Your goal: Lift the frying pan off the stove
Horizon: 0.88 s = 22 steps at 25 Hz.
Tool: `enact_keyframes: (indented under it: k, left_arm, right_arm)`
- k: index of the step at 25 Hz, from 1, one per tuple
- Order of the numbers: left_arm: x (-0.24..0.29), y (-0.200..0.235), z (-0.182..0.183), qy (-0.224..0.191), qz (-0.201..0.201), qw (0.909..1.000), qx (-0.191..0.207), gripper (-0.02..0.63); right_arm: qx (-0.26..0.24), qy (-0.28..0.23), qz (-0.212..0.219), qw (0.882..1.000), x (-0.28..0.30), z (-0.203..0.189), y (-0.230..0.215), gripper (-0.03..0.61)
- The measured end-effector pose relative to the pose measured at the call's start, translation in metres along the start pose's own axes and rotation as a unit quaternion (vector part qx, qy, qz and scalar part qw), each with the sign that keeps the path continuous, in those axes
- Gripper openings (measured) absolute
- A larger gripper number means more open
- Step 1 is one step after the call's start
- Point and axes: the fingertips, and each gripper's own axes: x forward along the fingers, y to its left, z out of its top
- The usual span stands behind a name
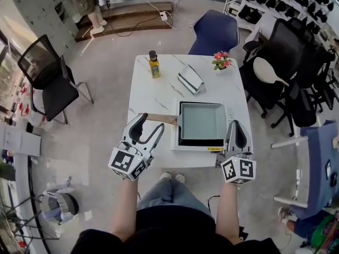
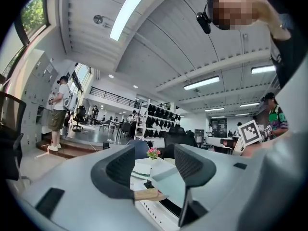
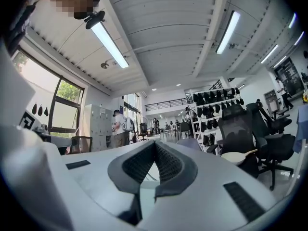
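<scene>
A square grey frying pan [image 1: 201,121] sits on a white stove [image 1: 177,142] at the near side of the white table [image 1: 159,89]. Its wooden handle [image 1: 158,118] sticks out to the left. My left gripper [image 1: 150,126] is open just above and in front of that handle, not touching it. In the left gripper view the handle [image 2: 147,194] shows low between the spread jaws of the left gripper [image 2: 154,165], with the pan [image 2: 169,183] behind. My right gripper [image 1: 236,127] is shut and empty at the stove's right edge. In the right gripper view, the right gripper [image 3: 155,150] points up into the room.
An oil bottle [image 1: 154,64], a metal holder [image 1: 190,79] and a small flower pot [image 1: 222,60] stand at the table's far half. A blue chair [image 1: 214,30] is behind the table, black office chairs [image 1: 275,62] to the right, another [image 1: 50,83] to the left.
</scene>
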Motion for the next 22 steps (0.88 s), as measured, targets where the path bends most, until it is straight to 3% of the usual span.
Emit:
enact_keyframes:
  k: [6,9,15,19,22]
  left_arm:
    - [0.003,0.008,0.002,0.000,0.012,0.9999,-0.001,0.256]
    - [0.001,0.016,0.003,0.019,0.027,0.9994,0.007,0.256]
    - [0.006,0.029,0.022,0.068,0.026,0.9957,0.058,0.256]
    - [0.026,0.027,0.026,0.130,-0.017,0.9844,0.117,0.256]
    - [0.035,0.025,0.018,0.187,-0.055,0.9668,0.165,0.259]
  right_arm:
    - [-0.005,-0.003,0.005,1.000,0.014,0.005,0.002,0.002]
    - [-0.005,0.001,0.007,1.000,0.016,0.003,0.004,0.002]
    - [-0.002,0.003,0.014,1.000,0.024,0.001,0.009,0.002]
    - [0.003,0.005,0.022,1.000,0.030,-0.002,0.005,0.002]
    - [0.003,0.006,0.023,1.000,0.032,-0.003,0.004,0.002]
